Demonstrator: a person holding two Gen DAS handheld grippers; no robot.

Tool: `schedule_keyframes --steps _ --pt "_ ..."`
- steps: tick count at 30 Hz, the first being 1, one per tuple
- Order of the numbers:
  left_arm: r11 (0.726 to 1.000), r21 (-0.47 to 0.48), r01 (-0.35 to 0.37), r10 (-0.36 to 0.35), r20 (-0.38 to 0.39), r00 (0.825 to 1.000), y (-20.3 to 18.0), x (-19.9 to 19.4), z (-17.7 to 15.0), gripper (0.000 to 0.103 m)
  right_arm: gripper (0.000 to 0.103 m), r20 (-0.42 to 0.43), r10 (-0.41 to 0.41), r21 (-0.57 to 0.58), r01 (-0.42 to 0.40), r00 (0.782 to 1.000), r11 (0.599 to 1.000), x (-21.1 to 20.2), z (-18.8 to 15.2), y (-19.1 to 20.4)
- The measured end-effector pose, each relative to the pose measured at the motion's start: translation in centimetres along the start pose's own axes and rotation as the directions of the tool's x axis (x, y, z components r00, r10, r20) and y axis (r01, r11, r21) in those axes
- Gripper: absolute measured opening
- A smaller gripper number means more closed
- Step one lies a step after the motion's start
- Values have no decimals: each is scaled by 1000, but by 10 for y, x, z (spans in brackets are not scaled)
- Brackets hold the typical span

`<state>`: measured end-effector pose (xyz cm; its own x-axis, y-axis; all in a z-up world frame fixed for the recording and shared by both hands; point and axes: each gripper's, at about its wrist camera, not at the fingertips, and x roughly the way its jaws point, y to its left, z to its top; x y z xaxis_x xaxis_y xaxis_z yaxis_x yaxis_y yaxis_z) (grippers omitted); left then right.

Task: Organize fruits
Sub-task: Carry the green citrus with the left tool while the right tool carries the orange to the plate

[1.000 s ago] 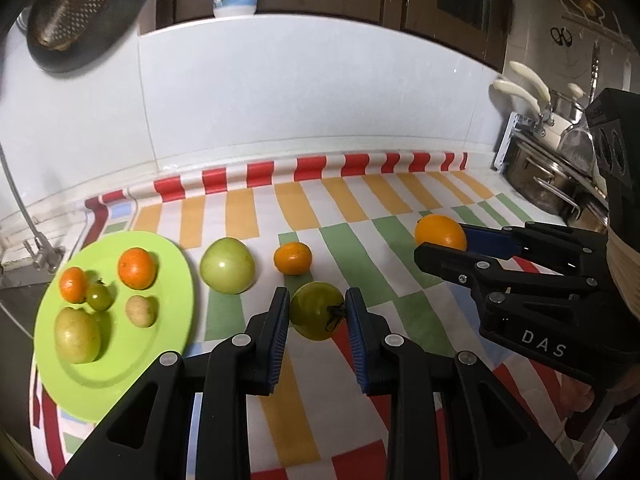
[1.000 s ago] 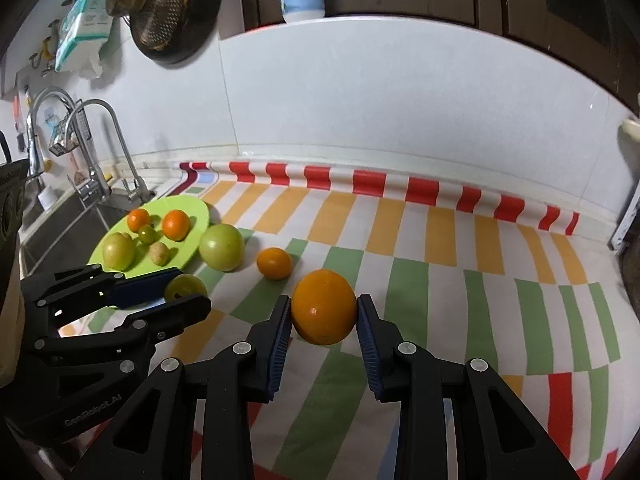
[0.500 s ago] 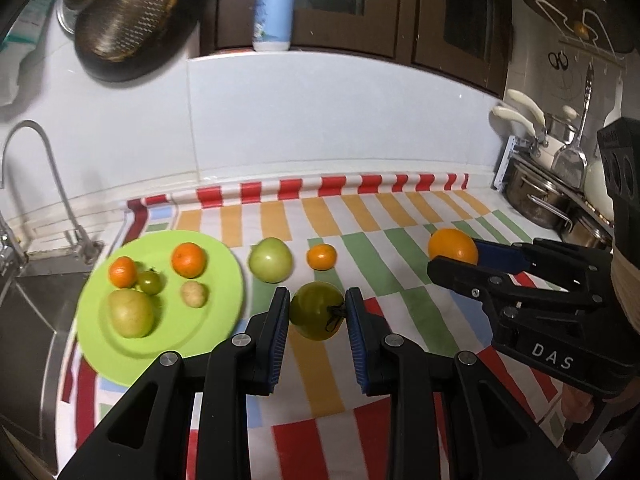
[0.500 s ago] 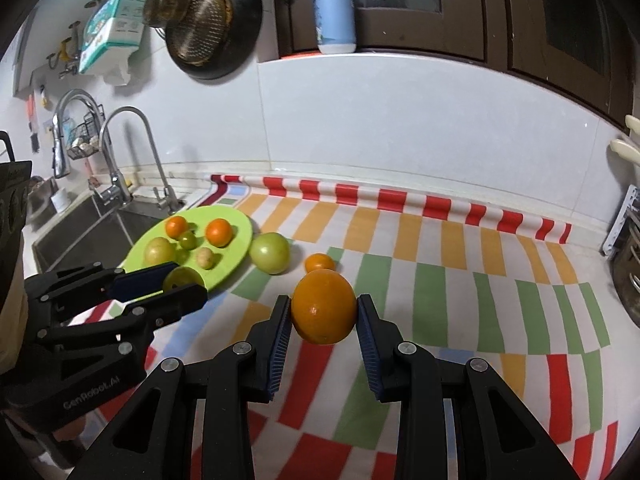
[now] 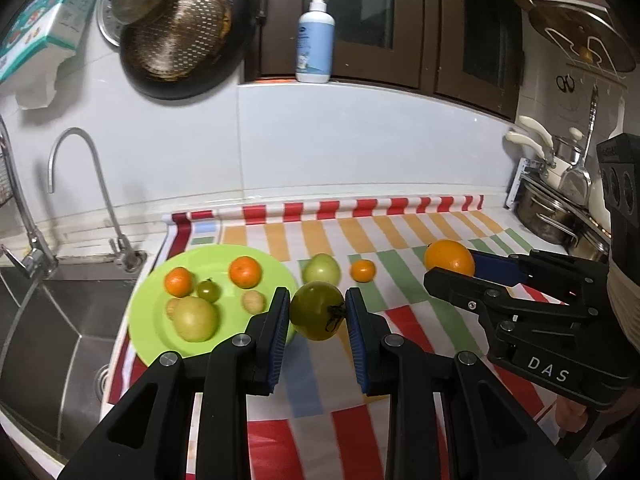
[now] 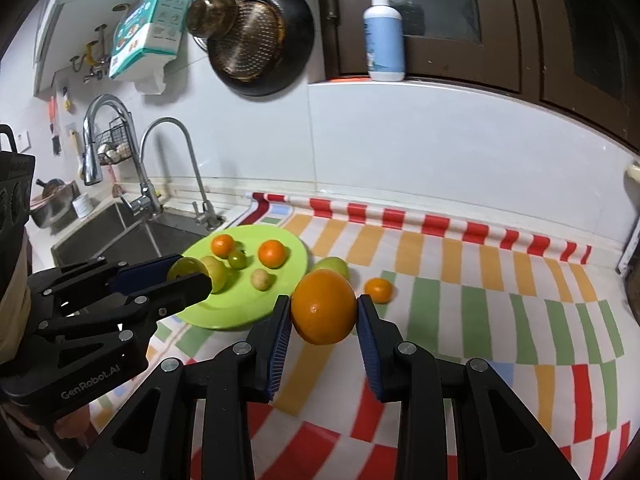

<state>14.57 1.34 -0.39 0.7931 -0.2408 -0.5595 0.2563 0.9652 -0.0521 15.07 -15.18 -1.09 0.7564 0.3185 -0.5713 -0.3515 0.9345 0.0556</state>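
fruits [image 5: 194, 318] on plate [image 5: 152, 336], sink [image 5: 48, 320] left of plate

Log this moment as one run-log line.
left gripper: shut on green tomato | right gripper: shut on orange | both off the counter | green plate: five fruits | cloth: two fruits

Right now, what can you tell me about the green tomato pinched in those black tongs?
The green tomato is round, olive-green and glossy, with a dark dried stem stub turned toward the camera. The left gripper is shut on it, one blue ribbed pad pressing each side. It hangs above the striped cloth, touching nothing else, just right of the green plate.
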Motion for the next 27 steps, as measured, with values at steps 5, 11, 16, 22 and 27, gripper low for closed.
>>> schedule_keyframes --steps 5,11,16,22,27 --pt "1000 -8 -21 21 -5 1000 19 -3 -3 29 34 7 21 -10 -20 1000 1000 8 5 15" --pt "998 -26 -50 49 -21 999 38 -1 -7 29 34 -2 48 -27 -48 999 998 23 10 34" --pt "997 -46 -69 67 -42 997 51 6 -12 29 34 -22 73 -56 -74 997 996 40 13 45" --pt "993 -75 -88 82 -73 994 65 19 -17 29 34 -62 117 -85 -122 991 989 64 17 54" --pt "991 -90 -97 87 -107 990 75 35 -21 29 34 -98 148 -96 -157 984 983 86 19 57"
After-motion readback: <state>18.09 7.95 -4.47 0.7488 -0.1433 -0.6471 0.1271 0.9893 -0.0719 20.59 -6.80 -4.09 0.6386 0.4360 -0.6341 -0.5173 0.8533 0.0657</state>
